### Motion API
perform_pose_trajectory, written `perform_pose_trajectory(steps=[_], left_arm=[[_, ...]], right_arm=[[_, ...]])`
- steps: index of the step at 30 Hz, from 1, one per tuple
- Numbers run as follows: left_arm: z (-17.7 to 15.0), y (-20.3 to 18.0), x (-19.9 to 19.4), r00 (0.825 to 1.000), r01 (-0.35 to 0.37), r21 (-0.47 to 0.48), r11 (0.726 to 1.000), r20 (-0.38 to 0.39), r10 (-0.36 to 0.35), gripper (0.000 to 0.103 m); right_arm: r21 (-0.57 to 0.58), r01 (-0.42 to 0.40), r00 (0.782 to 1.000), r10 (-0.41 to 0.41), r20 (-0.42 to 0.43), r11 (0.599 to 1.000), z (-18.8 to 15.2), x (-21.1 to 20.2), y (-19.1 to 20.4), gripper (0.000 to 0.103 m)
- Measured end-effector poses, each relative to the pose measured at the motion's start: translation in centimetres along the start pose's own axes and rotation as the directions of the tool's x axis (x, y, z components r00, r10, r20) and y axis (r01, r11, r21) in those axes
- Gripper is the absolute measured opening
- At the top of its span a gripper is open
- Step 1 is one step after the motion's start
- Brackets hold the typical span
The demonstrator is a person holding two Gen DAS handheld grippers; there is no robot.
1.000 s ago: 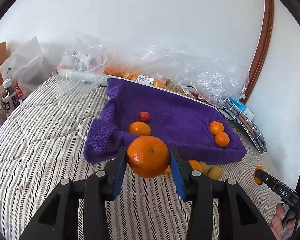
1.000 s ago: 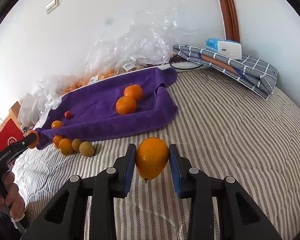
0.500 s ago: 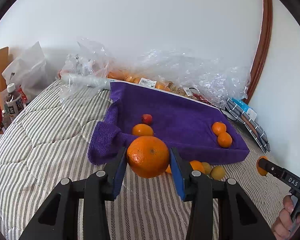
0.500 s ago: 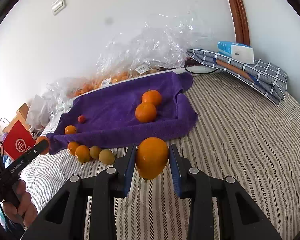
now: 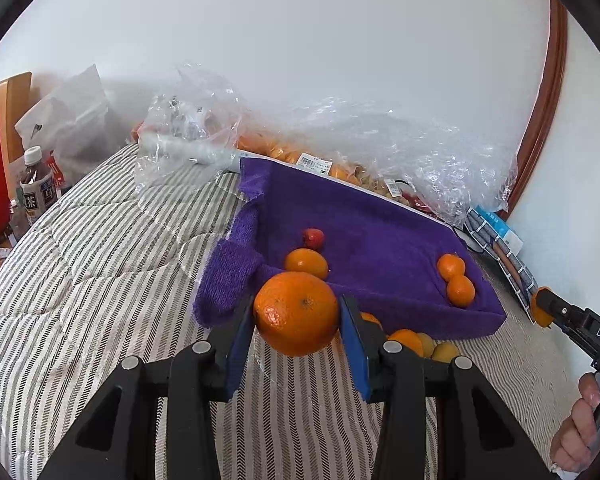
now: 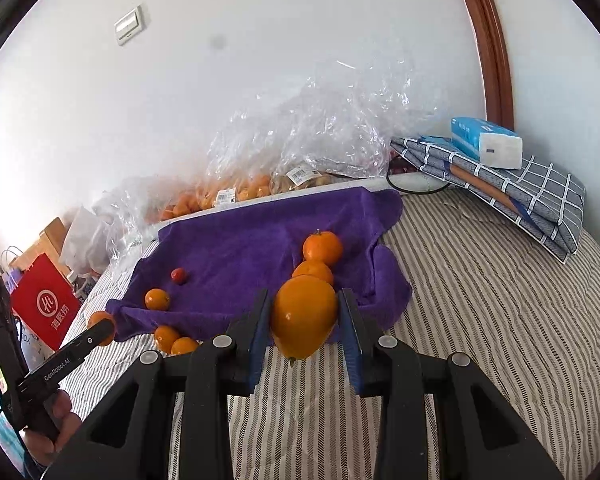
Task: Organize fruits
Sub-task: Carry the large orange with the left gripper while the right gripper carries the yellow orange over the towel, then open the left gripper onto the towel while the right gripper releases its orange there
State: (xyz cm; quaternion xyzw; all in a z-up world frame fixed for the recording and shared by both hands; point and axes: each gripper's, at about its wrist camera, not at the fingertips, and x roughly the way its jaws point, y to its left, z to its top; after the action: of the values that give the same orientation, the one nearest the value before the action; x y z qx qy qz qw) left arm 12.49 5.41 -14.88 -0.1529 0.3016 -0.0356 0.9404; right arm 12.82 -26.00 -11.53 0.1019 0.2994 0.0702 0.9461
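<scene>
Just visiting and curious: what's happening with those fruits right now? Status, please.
Left tool shut on a dimpled orange. Right tool shut on a smooth orange fruit. Purple towel ahead, four fruits on it, path clear.

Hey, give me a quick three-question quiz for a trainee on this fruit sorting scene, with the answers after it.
1. True or false: both grippers hold a fruit.
2. How many fruits lie on the purple towel?
3. What sits on top of the folded checked cloth? A) a bottle B) a tissue pack C) an orange

Key
1. True: the left gripper is shut on a dimpled orange, and the right gripper is shut on a smooth orange fruit.
2. Four: three oranges, namely a touching pair and a single one, plus a small red fruit.
3. B, the tissue pack.
</scene>
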Motion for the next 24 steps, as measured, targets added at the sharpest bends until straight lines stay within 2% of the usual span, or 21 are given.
perform_pose_trajectory(steps=[3, 9, 12, 20, 24], left_arm=[[0.1, 0.5, 0.0, 1.0, 0.026, -0.031, 0.999, -0.009, -0.026, 0.04], [0.7, 0.8, -0.2, 1.0, 0.005, -0.035, 0.999, 0.014, -0.005, 0.04], [1.2, 0.9, 0.2, 1.0, 0.012, -0.037, 0.999, -0.005, -0.012, 0.04], [4.4, -0.1, 0.8, 1.0, 0.003, 0.012, 1.0, 0.0, -0.003, 0.04], [6.1, -1.1, 2.4, 1.0, -0.017, 0.063, 0.998, 0.014, 0.016, 0.04]], right_arm=[[-0.004, -0.002, 1.0, 0.002, 0.011, 1.0, 0.3, 0.3, -0.1, 0.033], [-0.002, 0.012, 1.0, -0.012, 0.016, 1.0, 1.4, 1.7, -0.7, 0.033], [-0.03, 0.03, 1.0, -0.03, 0.005, 0.999, 1.9, 2.7, -0.8, 0.033], [-0.108, 0.042, 0.999, -0.044, -0.012, 0.993, 3.3, 5.9, -0.7, 0.033], [-0.097, 0.055, 0.998, -0.056, -0.006, 0.994, 3.7, 7.1, -1.3, 0.033]])
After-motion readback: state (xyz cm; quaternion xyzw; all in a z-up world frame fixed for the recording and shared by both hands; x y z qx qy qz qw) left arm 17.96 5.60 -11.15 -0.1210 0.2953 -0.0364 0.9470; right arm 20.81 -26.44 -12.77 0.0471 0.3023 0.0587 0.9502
